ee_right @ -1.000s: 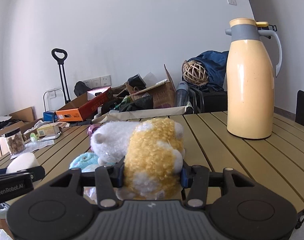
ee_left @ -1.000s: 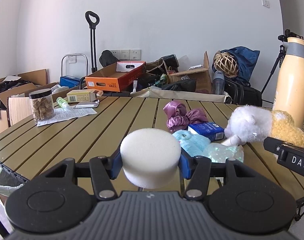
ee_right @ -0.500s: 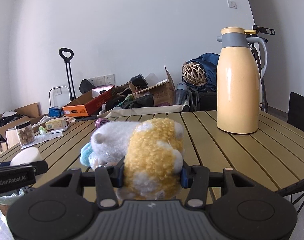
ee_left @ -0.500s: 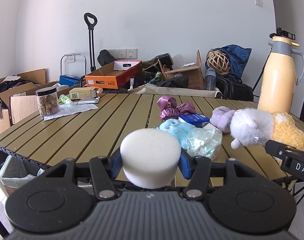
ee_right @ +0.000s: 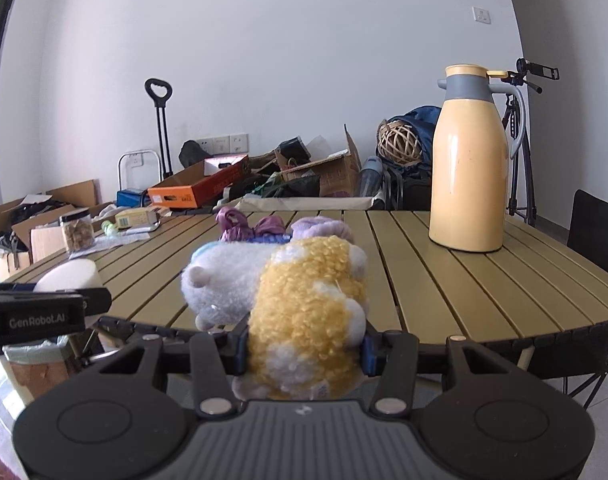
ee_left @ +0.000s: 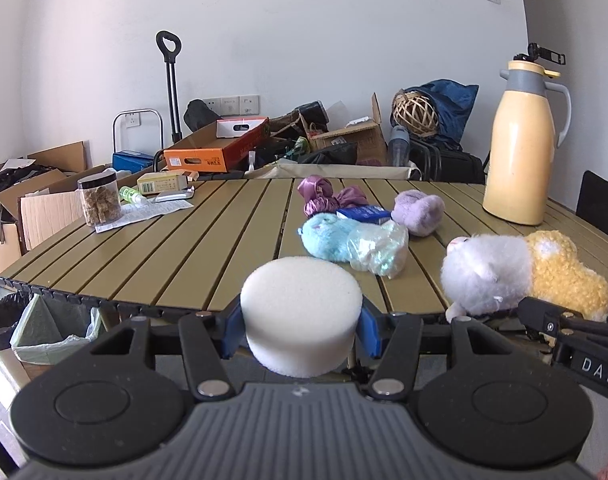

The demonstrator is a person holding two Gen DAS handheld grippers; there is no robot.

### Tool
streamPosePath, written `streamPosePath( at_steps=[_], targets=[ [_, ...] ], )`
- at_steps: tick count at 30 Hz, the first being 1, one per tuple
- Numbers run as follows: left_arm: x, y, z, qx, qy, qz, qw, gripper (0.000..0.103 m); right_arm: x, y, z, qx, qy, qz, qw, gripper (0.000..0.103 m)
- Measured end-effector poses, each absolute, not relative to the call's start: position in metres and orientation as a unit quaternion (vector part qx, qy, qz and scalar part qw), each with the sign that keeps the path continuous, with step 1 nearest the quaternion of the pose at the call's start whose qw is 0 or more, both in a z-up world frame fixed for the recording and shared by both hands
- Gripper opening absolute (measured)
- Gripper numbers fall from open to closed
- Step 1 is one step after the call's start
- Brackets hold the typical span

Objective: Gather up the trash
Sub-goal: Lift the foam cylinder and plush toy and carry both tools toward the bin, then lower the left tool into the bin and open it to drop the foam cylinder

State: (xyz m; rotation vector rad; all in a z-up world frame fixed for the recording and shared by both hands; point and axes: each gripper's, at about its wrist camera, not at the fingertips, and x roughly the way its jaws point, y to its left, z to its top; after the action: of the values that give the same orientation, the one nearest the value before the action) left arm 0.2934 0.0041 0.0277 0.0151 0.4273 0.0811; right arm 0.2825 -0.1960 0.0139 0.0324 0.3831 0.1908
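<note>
My left gripper (ee_left: 300,328) is shut on a white round sponge (ee_left: 301,312), held just off the near edge of the slatted table (ee_left: 176,252). My right gripper (ee_right: 304,350) is shut on a yellow and white plush toy (ee_right: 304,300), also held off the table's near edge; the toy also shows at the right of the left wrist view (ee_left: 524,276). On the table lie a blue plush (ee_left: 328,236), a crumpled clear wrapper (ee_left: 380,248), a purple plush (ee_left: 418,212), a purple satin scrunchie (ee_left: 328,198) and a small blue box (ee_left: 362,213).
A yellow thermos jug (ee_right: 470,160) stands at the table's right. A jar (ee_left: 98,198), a paper sheet and small boxes sit at the far left. A bin with a green bag (ee_left: 52,328) and a black bin stand below the left edge. Cardboard boxes clutter the back wall.
Both grippers have pulled back from over the table to beyond its near edge, each still holding its object. The table items look farther away.
</note>
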Motion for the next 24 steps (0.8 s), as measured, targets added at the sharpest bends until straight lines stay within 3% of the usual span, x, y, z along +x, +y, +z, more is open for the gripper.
streamPosePath(
  at_steps=[24],
  targets=[
    [0.255, 0.004, -0.053, 0.032, 0.322, 0.03, 0.946, 0.056, 0.24, -0.206, -0.066, 0.002, 0.313, 0.097, 0.945, 0.048]
  ],
)
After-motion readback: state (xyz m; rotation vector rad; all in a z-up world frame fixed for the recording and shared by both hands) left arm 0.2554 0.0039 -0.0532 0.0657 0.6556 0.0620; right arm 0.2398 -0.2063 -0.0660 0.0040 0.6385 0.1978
